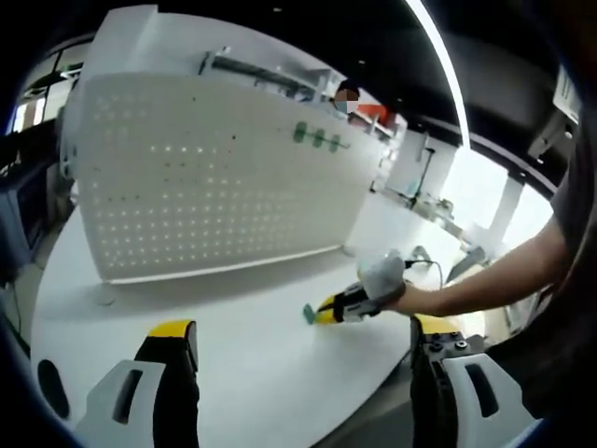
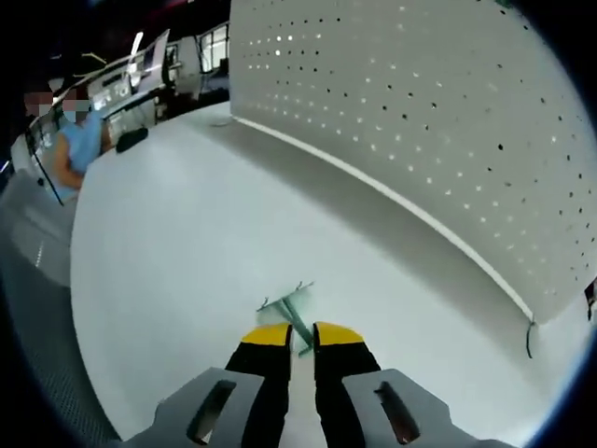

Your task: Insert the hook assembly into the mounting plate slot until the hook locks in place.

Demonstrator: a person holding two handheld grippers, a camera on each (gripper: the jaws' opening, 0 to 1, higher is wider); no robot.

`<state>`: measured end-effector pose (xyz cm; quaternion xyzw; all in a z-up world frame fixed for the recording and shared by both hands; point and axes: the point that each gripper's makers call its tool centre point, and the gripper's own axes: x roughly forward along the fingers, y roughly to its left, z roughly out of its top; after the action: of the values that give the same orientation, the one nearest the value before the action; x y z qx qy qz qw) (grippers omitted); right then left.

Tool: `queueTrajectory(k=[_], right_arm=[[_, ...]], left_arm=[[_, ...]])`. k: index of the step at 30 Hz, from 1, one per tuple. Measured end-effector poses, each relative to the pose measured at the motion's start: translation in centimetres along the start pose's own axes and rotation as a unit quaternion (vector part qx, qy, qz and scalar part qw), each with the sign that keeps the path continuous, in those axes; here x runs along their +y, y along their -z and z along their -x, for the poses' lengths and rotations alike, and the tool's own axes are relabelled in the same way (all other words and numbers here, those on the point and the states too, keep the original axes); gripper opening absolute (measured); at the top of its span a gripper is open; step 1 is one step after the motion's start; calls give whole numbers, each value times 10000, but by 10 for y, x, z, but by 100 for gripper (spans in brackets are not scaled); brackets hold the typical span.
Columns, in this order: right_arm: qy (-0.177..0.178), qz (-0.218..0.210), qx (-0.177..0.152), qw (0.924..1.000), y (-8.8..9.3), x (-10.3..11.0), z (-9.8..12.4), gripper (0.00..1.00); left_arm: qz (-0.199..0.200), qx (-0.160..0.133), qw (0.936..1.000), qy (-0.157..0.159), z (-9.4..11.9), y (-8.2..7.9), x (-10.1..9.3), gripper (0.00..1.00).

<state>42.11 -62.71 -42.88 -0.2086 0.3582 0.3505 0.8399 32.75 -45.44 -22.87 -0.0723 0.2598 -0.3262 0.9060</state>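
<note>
The white table (image 1: 252, 355) spreads under both my hands, and on it stands the big white perforated mounting plate (image 1: 215, 177), upright, its holes in even rows. In the right gripper view the same plate (image 2: 429, 121) rises on the far side of the tabletop (image 2: 177, 252), its lower edge meeting the surface. Three green hooks (image 1: 318, 138) already hang near the plate's upper right part in the left gripper view.

My left gripper (image 1: 303, 359) hangs over the table with its yellow-tipped jaws spread wide apart and nothing between them. My right gripper (image 2: 302, 338) has its jaws drawn nearly together, pinching the small green hook assembly (image 2: 291, 313), which sticks out past the tips just above the table, well apart from the plate. From the left gripper view I see that right gripper (image 1: 322, 311) low over the table, my gloved hand (image 1: 382, 278) behind it and the green piece (image 1: 309, 314) at its tip.
</note>
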Motion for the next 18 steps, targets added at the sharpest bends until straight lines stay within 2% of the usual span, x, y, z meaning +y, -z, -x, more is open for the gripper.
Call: queueTrajectory(k=[2, 5, 8, 9, 14, 18], right_arm=[[-9, 124, -11, 9999, 0, 3, -1, 1], [42, 3, -24, 10000, 0, 0, -1, 1], [142, -229, -17, 9996, 1, -1, -1, 1], [197, -473, -21, 9987, 3, -1, 0, 1], [276, -957, -178, 9949, -6, -1, 8, 1], [389, -753, -419, 9955, -25, -6, 20, 1]], left_arm=[[11, 10, 10000, 10, 0, 1, 0, 96], [31, 15, 10000, -1, 0, 2, 0, 96], [35, 10, 10000, -13, 0, 2, 1, 96], [31, 6, 10000, -15, 0, 2, 1, 96], [-28, -15, 10000, -37, 1, 0, 2, 96], [-130, -32, 9999, -16, 0, -3, 1, 95]])
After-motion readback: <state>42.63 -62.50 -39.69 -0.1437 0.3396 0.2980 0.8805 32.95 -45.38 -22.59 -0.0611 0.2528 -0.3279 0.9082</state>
